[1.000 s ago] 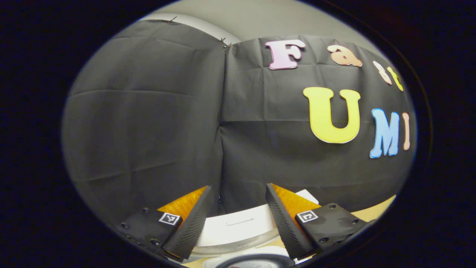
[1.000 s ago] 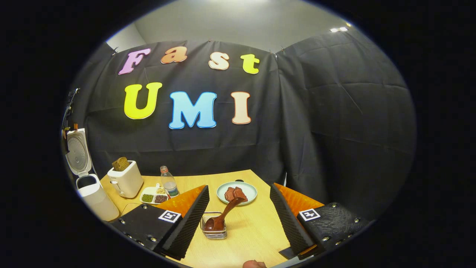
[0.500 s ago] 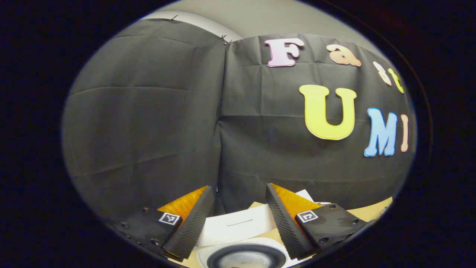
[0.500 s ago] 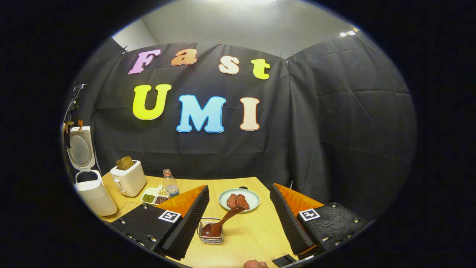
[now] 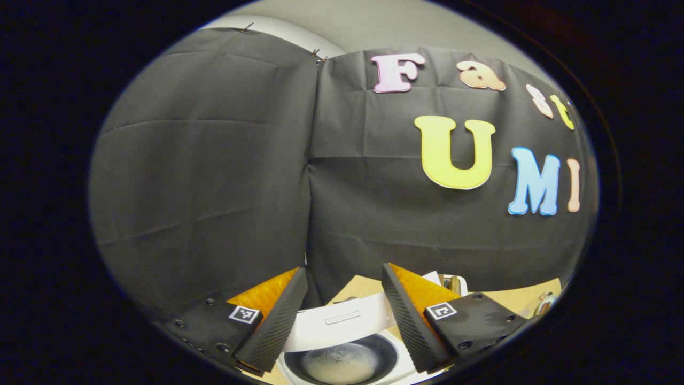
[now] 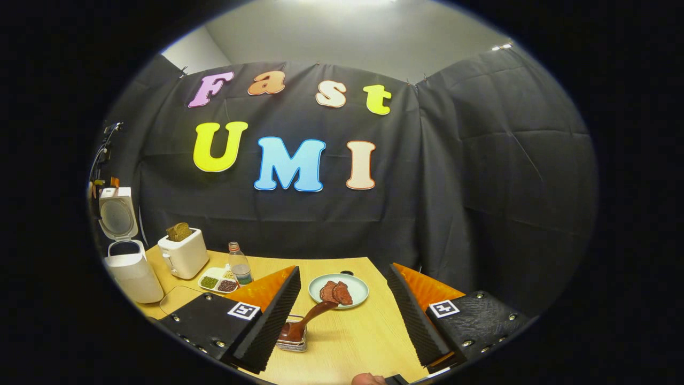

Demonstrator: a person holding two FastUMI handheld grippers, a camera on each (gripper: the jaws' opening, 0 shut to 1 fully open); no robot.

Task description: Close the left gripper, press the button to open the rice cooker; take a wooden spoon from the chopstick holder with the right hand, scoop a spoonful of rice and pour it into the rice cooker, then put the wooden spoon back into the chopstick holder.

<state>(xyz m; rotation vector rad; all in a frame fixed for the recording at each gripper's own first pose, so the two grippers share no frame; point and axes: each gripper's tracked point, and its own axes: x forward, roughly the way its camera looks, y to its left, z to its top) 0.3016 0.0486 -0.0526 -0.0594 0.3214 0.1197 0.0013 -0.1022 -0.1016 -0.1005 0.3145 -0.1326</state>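
The table (image 6: 363,337) carries everything. At its far left the cooker (image 6: 131,270) stands with its lid up; in the left gripper view the pot (image 5: 342,363) lies just below the left gripper (image 5: 344,313), whose fingers are spread with nothing between them. The toaster (image 6: 184,256) stands beside the cooker. The right gripper (image 6: 344,315) gapes empty too. The spoon (image 6: 307,321) leans in the holder (image 6: 293,342), handle toward the plate (image 6: 355,283).

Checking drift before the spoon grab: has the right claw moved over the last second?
Yes. The right claw has shifted right: the wire chopstick holder slid left under its left finger, with the wooden table as reference.
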